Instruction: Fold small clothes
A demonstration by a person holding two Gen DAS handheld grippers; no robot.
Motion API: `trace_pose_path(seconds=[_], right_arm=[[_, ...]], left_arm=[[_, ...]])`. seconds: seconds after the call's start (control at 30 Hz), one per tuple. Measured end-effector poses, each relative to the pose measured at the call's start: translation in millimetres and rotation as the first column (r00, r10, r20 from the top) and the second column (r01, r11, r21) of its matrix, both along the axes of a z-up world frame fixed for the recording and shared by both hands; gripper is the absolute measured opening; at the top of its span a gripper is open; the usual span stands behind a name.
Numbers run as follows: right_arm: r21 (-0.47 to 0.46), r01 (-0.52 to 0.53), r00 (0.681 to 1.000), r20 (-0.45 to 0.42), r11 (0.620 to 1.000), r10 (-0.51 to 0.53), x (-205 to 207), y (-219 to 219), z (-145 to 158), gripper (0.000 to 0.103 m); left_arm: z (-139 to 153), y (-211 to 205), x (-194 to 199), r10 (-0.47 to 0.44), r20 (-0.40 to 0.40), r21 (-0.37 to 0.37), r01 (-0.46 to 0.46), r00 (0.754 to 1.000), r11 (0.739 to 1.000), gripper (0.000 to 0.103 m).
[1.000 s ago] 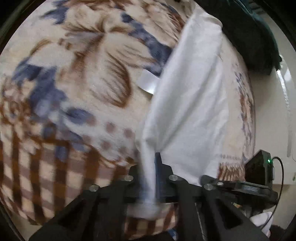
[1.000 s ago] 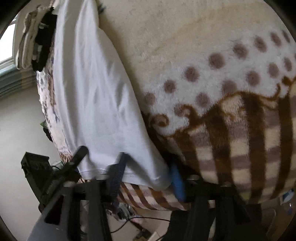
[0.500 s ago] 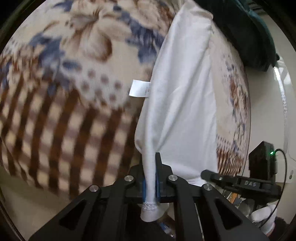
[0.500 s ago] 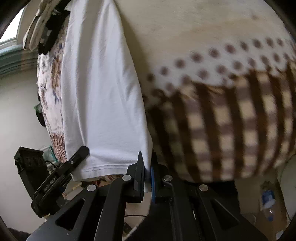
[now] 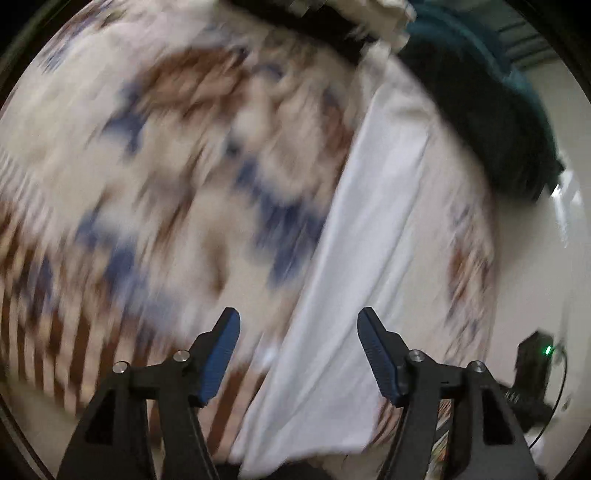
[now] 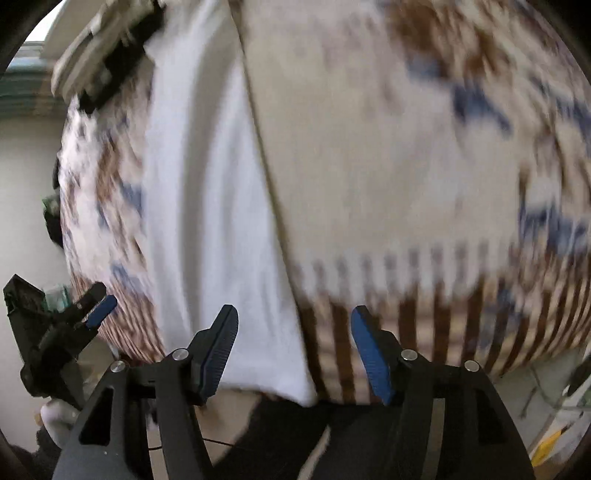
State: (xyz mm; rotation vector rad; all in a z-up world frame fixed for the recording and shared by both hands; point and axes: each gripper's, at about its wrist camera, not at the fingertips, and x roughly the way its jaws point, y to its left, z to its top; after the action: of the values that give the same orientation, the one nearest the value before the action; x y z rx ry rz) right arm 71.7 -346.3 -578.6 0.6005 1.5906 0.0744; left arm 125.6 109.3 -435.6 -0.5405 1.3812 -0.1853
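While both views are smeared by motion blur, the main things can be made out. The left tongs [image 5: 297, 354] have their jaws opening, the 2 blue-padded fingers [image 5: 218, 358] standing well apart with nothing gripped between them. Beneath the gap lies the white garment [image 5: 369, 229], a long folded strip spread on a patterned blanket [image 5: 166, 166] of cream, brown and blue, with brown stripes toward its near edge. The near end of the garment reaches the blanket's edge below the tongs. At the far end of the blanket sits a dark teal cloth [image 5: 498, 122], and a pale and black pile [image 5: 351, 22] lies at the top of the left view.

The right tongs [image 6: 293, 350] likewise have jaws opening, fingers [image 6: 369, 354] apart and holding nothing. In that view the white garment [image 6: 207, 221] runs from the top down to the near blanket [image 6: 369, 147] edge, its near corner lying beneath the gap between the fingers. The left tongs [image 6: 96, 306] show at the lower left, beside the garment's other near corner. Whether any pad touches the cloth I cannot tell.
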Motion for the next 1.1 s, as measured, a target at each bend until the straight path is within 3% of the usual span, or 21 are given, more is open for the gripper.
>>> trace_pose_path(seconds=[0.17,0.3,0.43,0.53,0.57,0.6,0.7,0.73,0.77,0.97,1.07,1.1], right_arm=[[-0.016,0.068,0.987,0.144,0.998,-0.065,94.1,-12.2,19.7,0.066],[0.031,0.117,0.972,0.201,0.993,-0.121,185.1,-23.6,4.4,0.066],[0.093,0.125,0.97,0.197,0.988,-0.141,270.6,-26.0,-29.6,0.066],[0.123,0.091,0.978,0.177,0.988,-0.112,325.8,-22.8,-53.7,0.066],[0.139,0.079,0.98,0.173,0.987,-0.102,339.5,-20.7,-60.9,0.066],[0.148,0.061,0.982,0.17,0.987,-0.087,350.5,-18.7,-65.9,0.066],[0.151,0.022,0.987,0.152,0.988,-0.045,372.8,-7.7,-87.3,0.062],[0.131,0.017,0.987,0.153,0.991,-0.038,375.2,-7.2,-90.2,0.04],[0.114,0.013,0.988,0.15,0.993,-0.03,378.5,-7.3,-93.7,0.025],[0.095,0.035,0.989,0.136,0.995,-0.048,379.4,-17.3,-94.5,0.024],[0.126,0.011,0.992,0.123,0.992,-0.027,376.9,-22.6,-85.9,0.029],[0.146,0.005,0.99,0.137,0.989,-0.025,374.5,-26.3,-78.5,0.033]], left_arm=[[0.7,-32.0,132.2,-0.016,0.138,-0.009,0.017,0.99,1.0,0.064],[-26.0,-54.9,226.5,-0.045,0.15,-0.014,0.048,0.988,0.999,0.064],[-74.8,-69.1,302.5,-0.032,0.095,-0.016,0.034,0.995,0.999,0.064],[-96.4,-69.4,329.6,0.007,0.11,-0.073,0.001,0.994,0.997,0.057],[-99.2,-70.5,333.0,0.004,0.131,-0.086,0.008,0.991,0.996,0.043],[-102.3,-74.0,337.9,-0.024,0.141,-0.055,0.032,0.99,0.998,0.007],[-103.8,-77.2,340.3,-0.069,0.147,0.012,0.068,0.987,0.998,0.007],[-103.1,-76.9,340.3,-0.085,0.152,0.026,0.082,0.985,0.996,0.007],[-102.6,-76.5,341.3,-0.093,0.153,0.037,0.088,0.984,0.995,0.007],[-104.2,-72.9,362.0,-0.121,0.145,0.101,0.107,0.982,0.989,0.007],[-96.1,-65.6,365.2,-0.094,0.142,0.016,0.093,0.985,0.996,0.009],[-92.8,-62.6,364.5,-0.077,0.141,-0.007,0.079,0.987,0.997,0.015]])
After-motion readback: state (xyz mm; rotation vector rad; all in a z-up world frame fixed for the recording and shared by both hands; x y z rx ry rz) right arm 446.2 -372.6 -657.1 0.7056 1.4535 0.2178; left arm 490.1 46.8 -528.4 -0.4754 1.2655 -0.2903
